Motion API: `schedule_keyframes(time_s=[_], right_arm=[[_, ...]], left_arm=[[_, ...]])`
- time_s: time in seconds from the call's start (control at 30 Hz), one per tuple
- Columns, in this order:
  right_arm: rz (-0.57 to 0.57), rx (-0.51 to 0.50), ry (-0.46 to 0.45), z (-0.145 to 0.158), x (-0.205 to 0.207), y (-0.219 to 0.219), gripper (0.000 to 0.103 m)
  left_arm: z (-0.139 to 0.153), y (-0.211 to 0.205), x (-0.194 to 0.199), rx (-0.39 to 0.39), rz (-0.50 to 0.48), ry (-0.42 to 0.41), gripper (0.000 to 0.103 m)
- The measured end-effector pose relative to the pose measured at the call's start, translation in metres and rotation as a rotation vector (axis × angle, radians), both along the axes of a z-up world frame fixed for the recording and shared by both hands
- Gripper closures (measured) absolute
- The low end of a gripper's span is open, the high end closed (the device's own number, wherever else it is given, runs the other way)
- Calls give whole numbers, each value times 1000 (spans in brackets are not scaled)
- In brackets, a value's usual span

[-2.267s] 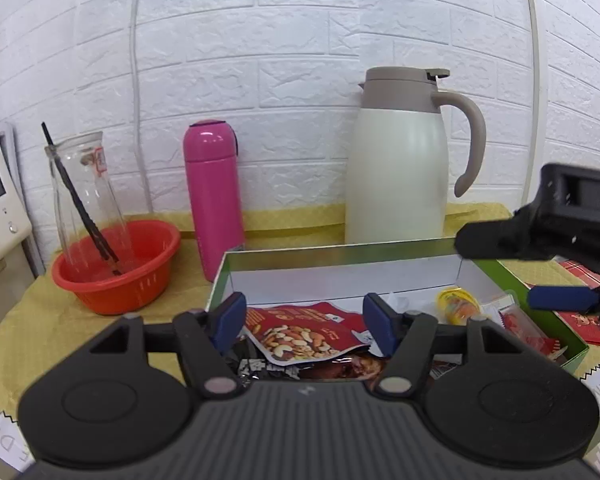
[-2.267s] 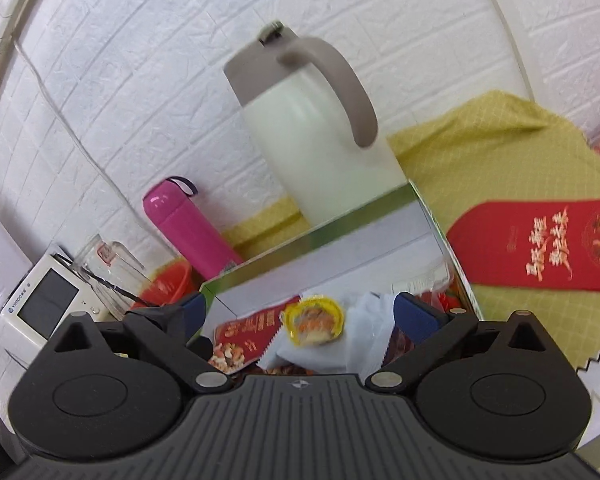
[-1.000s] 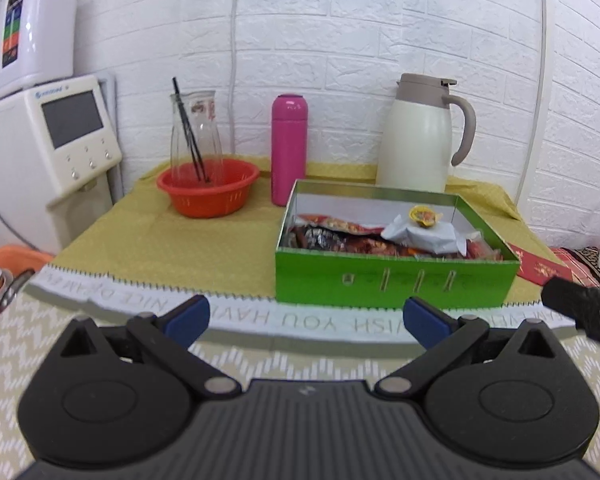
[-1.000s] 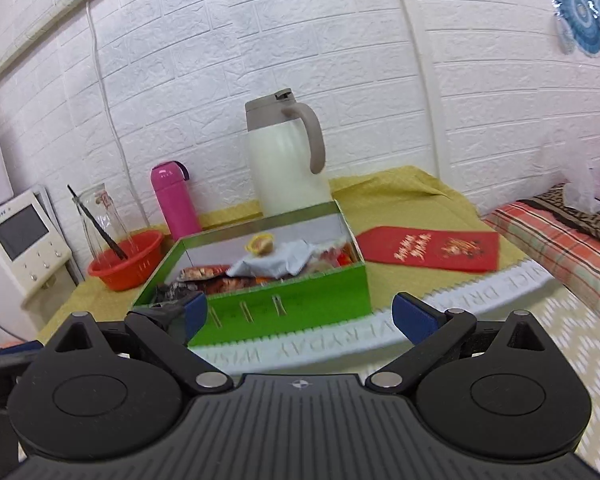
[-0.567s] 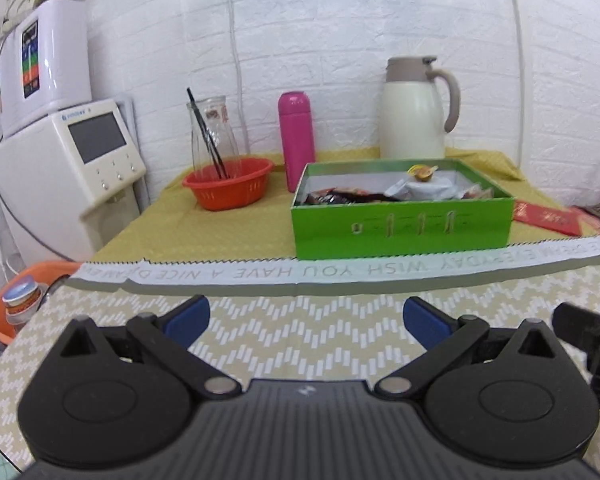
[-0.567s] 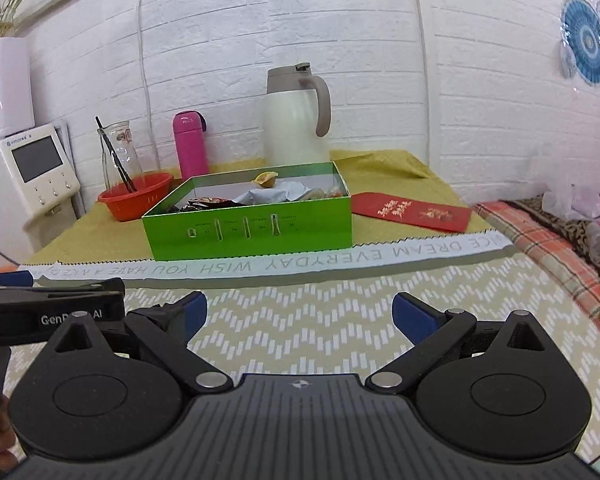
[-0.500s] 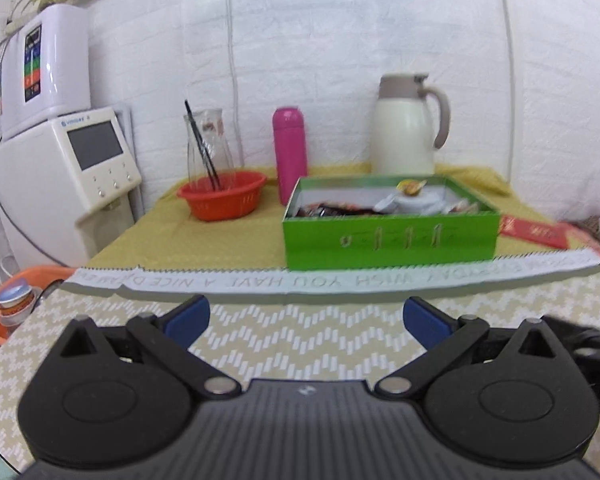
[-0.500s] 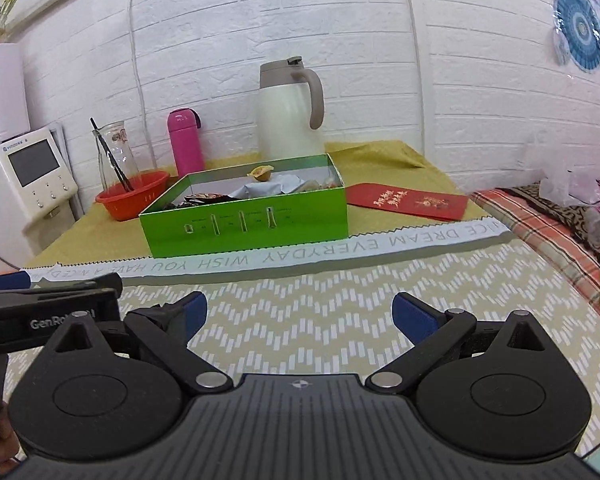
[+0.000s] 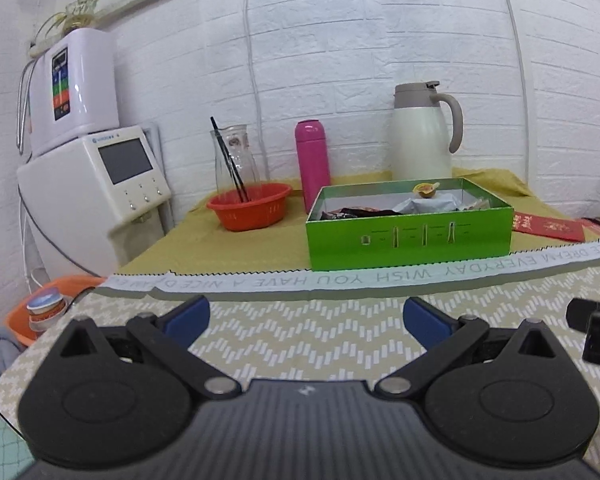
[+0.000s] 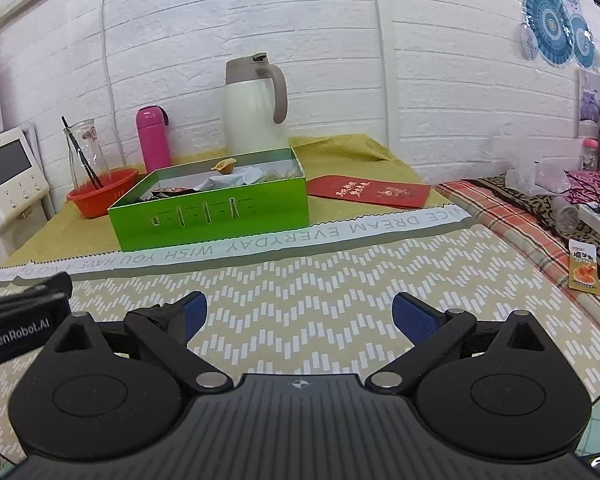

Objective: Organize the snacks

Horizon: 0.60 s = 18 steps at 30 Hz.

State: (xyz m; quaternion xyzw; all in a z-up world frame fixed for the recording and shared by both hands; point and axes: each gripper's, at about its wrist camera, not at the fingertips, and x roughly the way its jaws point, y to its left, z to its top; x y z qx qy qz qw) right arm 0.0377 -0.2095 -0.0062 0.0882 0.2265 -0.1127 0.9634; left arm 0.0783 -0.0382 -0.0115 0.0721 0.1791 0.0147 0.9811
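Cloth strip: "WISH YOU HAVE"; left tongs: "GenRobot.AI".

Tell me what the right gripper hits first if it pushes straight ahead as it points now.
Probably the green box's front wall. The right gripper is open over bare patterned tablecloth; nothing lies between, though depth is uncertain.

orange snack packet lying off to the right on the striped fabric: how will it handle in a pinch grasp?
The orange snack packet is a flat, thin sachet, so probably light and floppy; it may droop from the fingers. It lies flat on the striped fabric, so getting a finger under an edge could be awkward. Its glossy-looking wrapper might slip. The right gripper is open and well short of it.
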Motion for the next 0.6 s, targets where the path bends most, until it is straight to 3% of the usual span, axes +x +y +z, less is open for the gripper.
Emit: schedule_keyframes(time_s=[0.13, 0.23, 0.43, 0.6], right_arm=[[-58, -25, 34, -4, 3, 0, 0], [-71, -33, 43, -7, 3, -1, 0], [-75, -2, 69, -11, 4, -4, 0], [-71, 4, 75, -11, 4, -5, 0]], left_arm=[[-1, 9, 6, -72, -60, 69, 0], [-2, 16, 6, -119, -87, 61, 0], [-3, 12, 4, -78, -43, 34, 0], [-3, 13, 5, -110, -79, 54, 0]])
